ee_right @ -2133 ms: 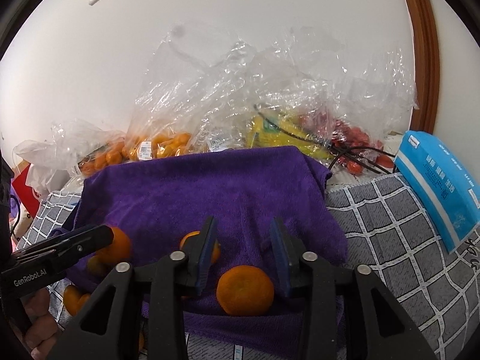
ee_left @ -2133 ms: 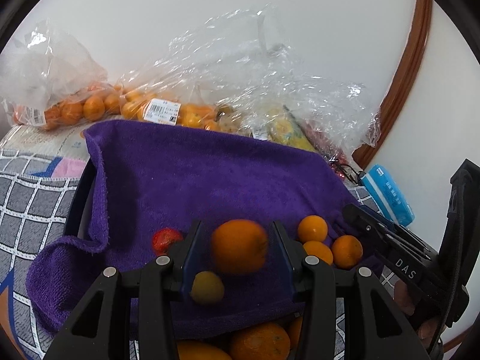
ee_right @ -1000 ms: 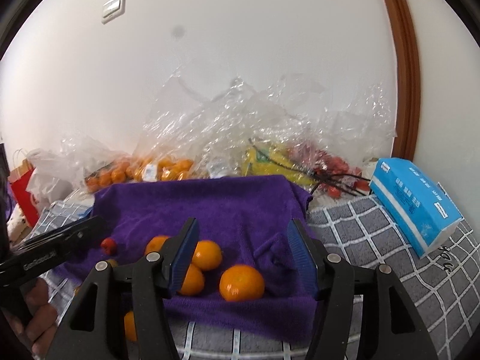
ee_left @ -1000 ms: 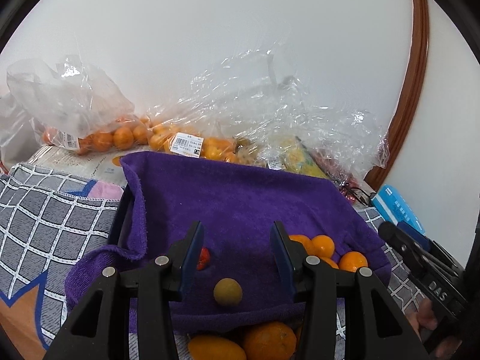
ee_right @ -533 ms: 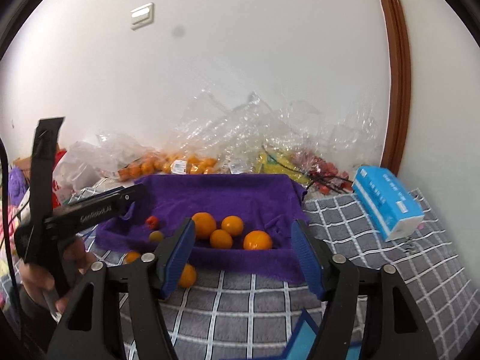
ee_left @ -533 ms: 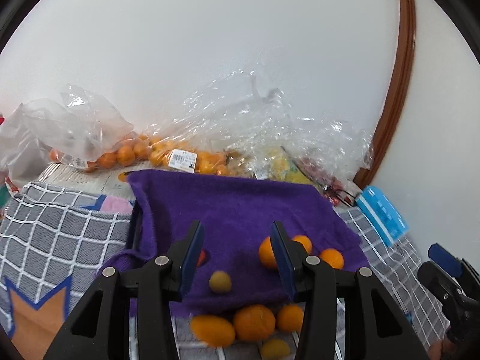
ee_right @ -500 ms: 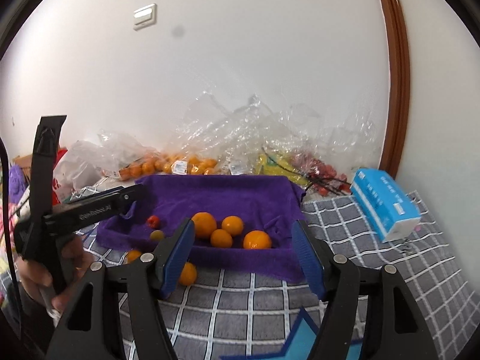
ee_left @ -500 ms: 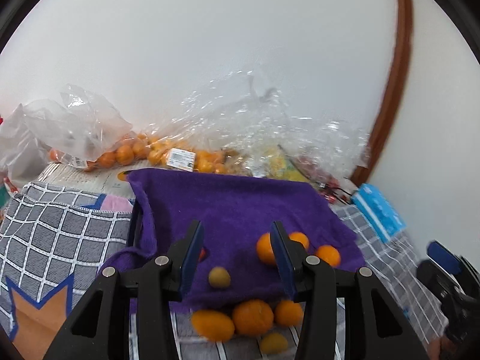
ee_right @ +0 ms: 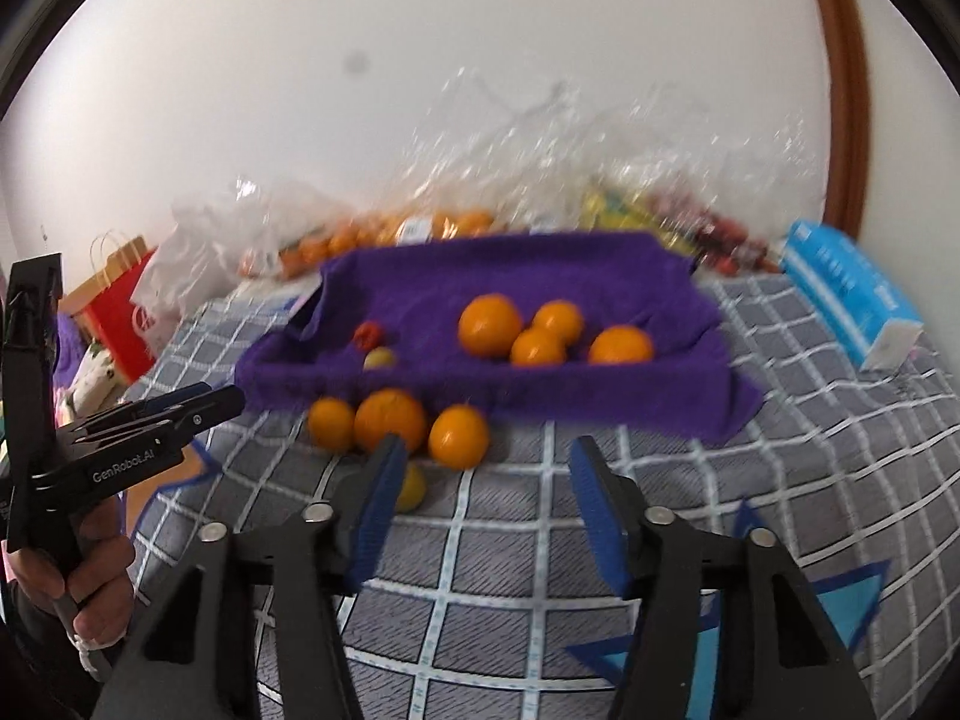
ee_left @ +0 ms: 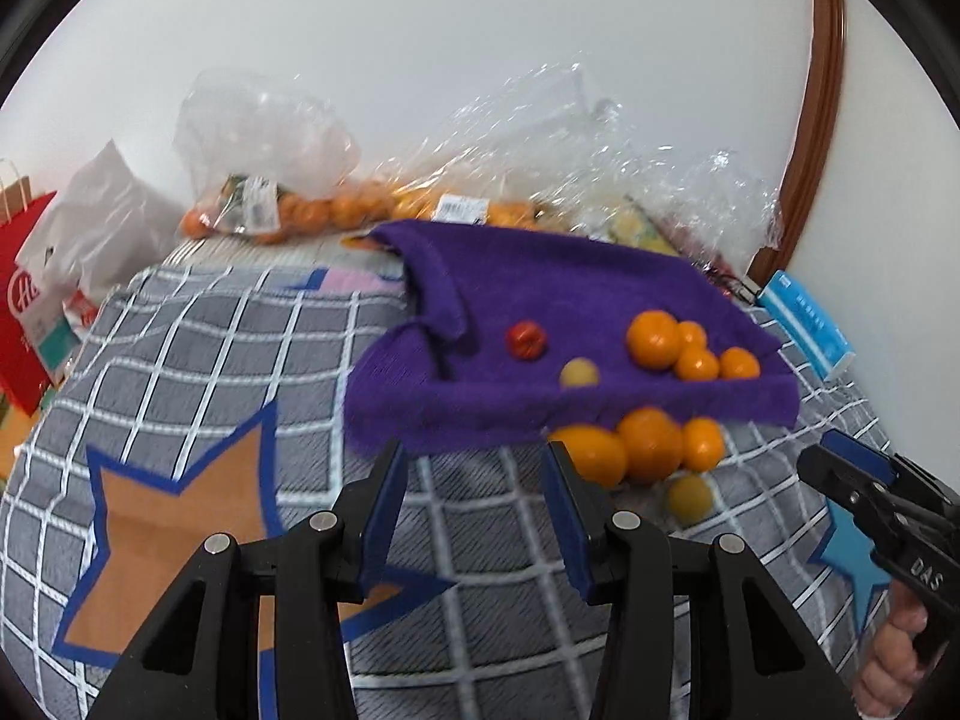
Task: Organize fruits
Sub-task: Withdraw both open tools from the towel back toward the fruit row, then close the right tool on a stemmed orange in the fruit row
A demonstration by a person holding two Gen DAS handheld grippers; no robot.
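A purple towel-lined tray (ee_left: 540,288) (ee_right: 510,282) holds several oranges (ee_left: 654,339) (ee_right: 490,324), a small red fruit (ee_left: 525,341) (ee_right: 367,335) and a small yellow-green fruit (ee_left: 579,372) (ee_right: 379,358). Three oranges (ee_left: 651,444) (ee_right: 390,420) and a small yellow fruit (ee_left: 690,498) (ee_right: 411,489) lie on the checked cloth in front of the tray. My left gripper (ee_left: 474,516) is open and empty, back from the tray. My right gripper (ee_right: 486,504) is open and empty, also back from the fruit.
Clear plastic bags of oranges (ee_left: 336,207) (ee_right: 384,228) and other fruit lie along the wall behind the tray. A blue tissue box (ee_left: 804,315) (ee_right: 852,288) lies at the right. A red paper bag (ee_left: 24,324) (ee_right: 114,294) stands at the left. The grey checked cloth (ee_left: 210,330) covers the surface.
Both grippers have pulled back and up from the tray. The left released its orange onto the towel earlier; the left view has swung left, so the tray now sits further right.
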